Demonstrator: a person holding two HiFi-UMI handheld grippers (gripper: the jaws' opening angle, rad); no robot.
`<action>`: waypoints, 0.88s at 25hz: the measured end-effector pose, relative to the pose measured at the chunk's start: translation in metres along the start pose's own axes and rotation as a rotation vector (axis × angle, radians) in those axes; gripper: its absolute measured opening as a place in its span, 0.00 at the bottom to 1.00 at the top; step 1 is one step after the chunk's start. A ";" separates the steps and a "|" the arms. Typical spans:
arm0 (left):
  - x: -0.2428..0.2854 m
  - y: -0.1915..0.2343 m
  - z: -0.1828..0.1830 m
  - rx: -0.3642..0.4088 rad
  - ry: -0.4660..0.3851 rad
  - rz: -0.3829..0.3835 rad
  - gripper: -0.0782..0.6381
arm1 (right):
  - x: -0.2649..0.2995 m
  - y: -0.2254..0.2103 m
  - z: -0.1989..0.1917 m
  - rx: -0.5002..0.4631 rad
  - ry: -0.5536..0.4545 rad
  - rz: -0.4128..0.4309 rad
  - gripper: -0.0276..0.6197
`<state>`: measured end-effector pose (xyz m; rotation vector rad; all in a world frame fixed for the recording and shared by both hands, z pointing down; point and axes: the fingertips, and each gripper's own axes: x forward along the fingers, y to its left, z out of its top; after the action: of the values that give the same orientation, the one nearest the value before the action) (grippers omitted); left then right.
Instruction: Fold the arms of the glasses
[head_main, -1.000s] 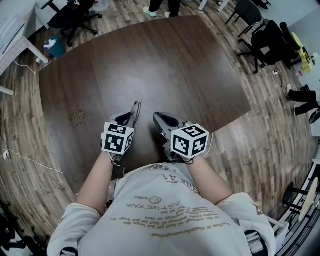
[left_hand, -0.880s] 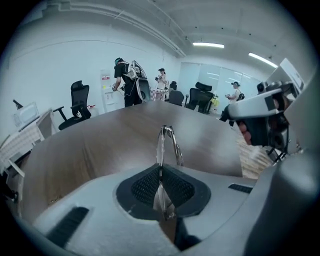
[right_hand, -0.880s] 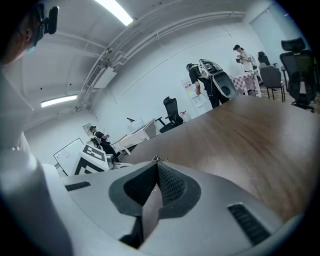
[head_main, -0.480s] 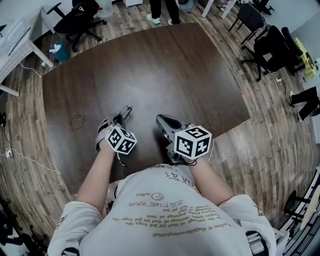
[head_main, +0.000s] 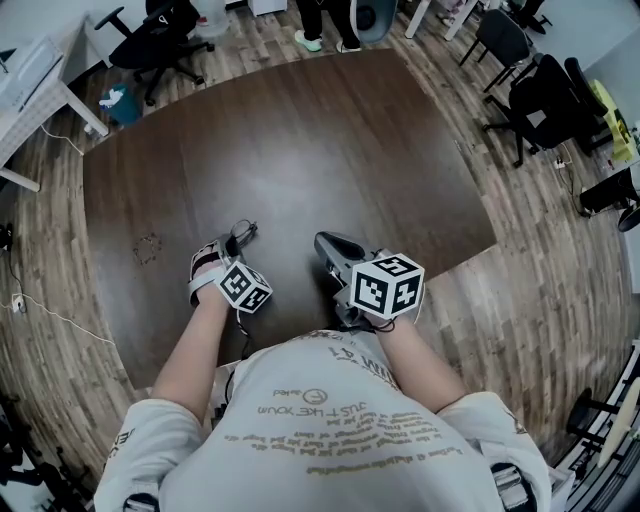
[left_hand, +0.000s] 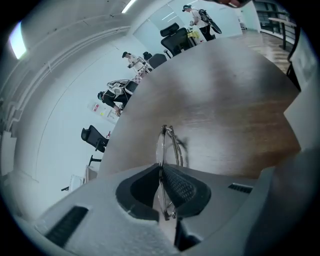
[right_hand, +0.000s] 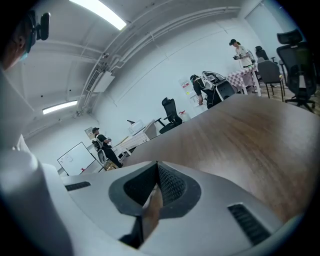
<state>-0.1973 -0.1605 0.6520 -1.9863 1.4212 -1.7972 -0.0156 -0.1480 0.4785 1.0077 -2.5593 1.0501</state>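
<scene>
Clamping the glasses (left_hand: 167, 147) edge-on between its two dark pads, the left hand-held gripper (left_hand: 161, 172) tilts down toward the bench (head_main: 330, 130). The thin, pale frame runs back between the ribbed pads and sticks out ahead of them, with its small shadow lying on the bench wood just beside it. Whether the frame touches the bench, and how its arms lie, cannot be told.

In the head view this gripper sits over the near part of the bench, left of the bench's middle line, with the frame showing as a thin glint at its tip. Its marker cube (head_main: 245, 287) hangs close to the bench's near edge, above a bare forearm (head_main: 195, 350).

The right hand-held gripper (right_hand: 156, 187) has its jaws together with nothing between them; only bench wood shows past the pads. It is held over the near part of the bench too, just right of the middle line, apart from the left one, and its marker cube (head_main: 385, 283) stands at the bench's near edge.

A faint ring mark (head_main: 150, 245) lies on the bench toward its left edge. Beyond the far left corner of the bench stands a black office chair (head_main: 160, 40), and more chairs (head_main: 530, 90) stand off the bench's far right corner on the wood-plank floor (head_main: 560, 250).
</scene>
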 end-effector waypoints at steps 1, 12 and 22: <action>0.001 -0.002 0.000 0.008 0.003 0.000 0.15 | 0.000 -0.001 0.001 0.004 0.000 0.002 0.07; -0.003 -0.016 0.007 0.060 0.006 -0.024 0.33 | 0.002 -0.006 -0.001 0.076 0.008 0.076 0.07; -0.067 0.024 0.041 -0.608 -0.229 -0.104 0.13 | 0.016 0.007 0.017 -0.099 -0.034 0.050 0.06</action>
<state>-0.1669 -0.1480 0.5766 -2.4748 1.9778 -1.1916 -0.0314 -0.1646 0.4685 0.9496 -2.6472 0.9150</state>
